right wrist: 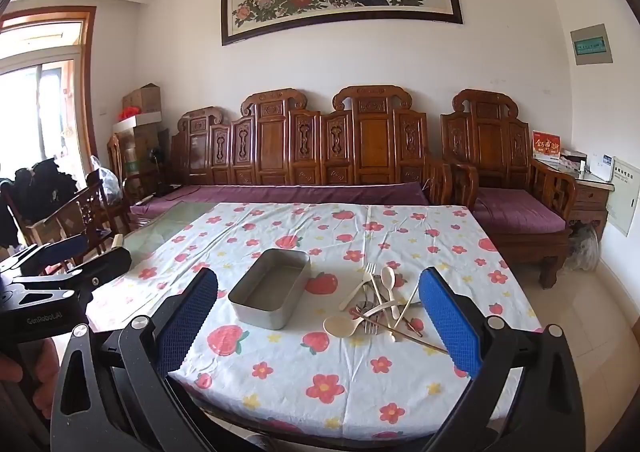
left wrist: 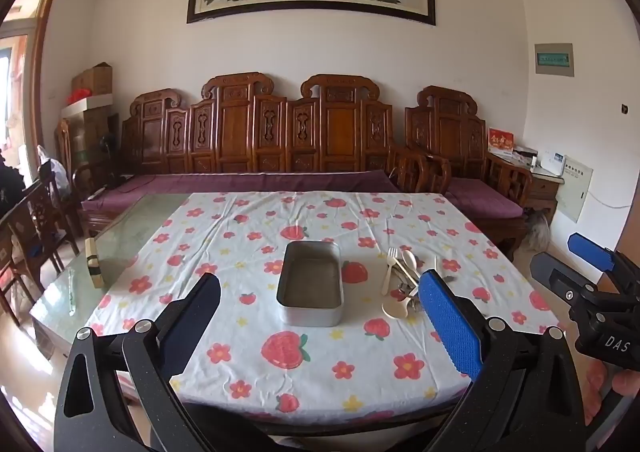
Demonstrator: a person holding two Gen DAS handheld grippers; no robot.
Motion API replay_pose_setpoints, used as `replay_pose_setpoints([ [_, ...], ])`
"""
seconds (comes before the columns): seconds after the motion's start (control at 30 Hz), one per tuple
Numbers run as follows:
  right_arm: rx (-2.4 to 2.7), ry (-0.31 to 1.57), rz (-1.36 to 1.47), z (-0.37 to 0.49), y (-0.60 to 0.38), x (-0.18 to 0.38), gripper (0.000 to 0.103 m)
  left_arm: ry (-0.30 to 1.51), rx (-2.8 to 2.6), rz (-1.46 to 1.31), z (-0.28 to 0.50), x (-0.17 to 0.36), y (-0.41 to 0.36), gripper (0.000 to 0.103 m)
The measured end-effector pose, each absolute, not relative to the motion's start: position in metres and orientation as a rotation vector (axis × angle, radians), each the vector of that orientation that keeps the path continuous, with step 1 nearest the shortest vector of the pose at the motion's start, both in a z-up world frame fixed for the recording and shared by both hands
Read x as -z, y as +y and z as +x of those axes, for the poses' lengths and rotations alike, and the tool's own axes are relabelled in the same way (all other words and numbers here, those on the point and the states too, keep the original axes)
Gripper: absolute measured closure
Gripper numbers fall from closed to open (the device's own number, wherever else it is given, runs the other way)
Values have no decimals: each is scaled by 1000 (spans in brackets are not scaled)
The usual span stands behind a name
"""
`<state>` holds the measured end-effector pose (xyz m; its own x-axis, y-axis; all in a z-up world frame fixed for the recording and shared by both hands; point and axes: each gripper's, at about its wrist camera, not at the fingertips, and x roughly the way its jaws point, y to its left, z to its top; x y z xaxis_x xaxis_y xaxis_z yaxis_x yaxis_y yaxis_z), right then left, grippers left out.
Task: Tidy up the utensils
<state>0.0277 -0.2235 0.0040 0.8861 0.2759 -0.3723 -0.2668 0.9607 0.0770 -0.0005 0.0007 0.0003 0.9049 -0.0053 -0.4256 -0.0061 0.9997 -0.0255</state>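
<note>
An empty grey metal tin (left wrist: 311, 283) (right wrist: 271, 288) sits in the middle of the flowered tablecloth (left wrist: 304, 364) (right wrist: 320, 368). To its right lies a heap of utensils (left wrist: 402, 284) (right wrist: 380, 306): cream plastic spoons and forks, metal forks and chopsticks, crossed over one another. My left gripper (left wrist: 320, 284) hovers open above the table's near edge, the tin between its fingers in the picture but well ahead of them. My right gripper (right wrist: 320, 280) is open too, short of the heap. Each gripper shows at the side of the other's view.
A carved wooden sofa (left wrist: 280, 140) with purple cushions runs behind the table. Bare glass tabletop (left wrist: 120, 236) lies left of the cloth, with a small pale block (left wrist: 94, 262) standing on it. Wooden chairs (right wrist: 84, 212) stand at the left.
</note>
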Motion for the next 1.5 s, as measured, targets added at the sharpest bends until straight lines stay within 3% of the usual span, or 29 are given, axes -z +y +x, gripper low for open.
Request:
replay_pose_setpoints([
  [1.5,-283,395,28,28,-223,-4,2,410,14,-17,-4,-12,-7,7],
])
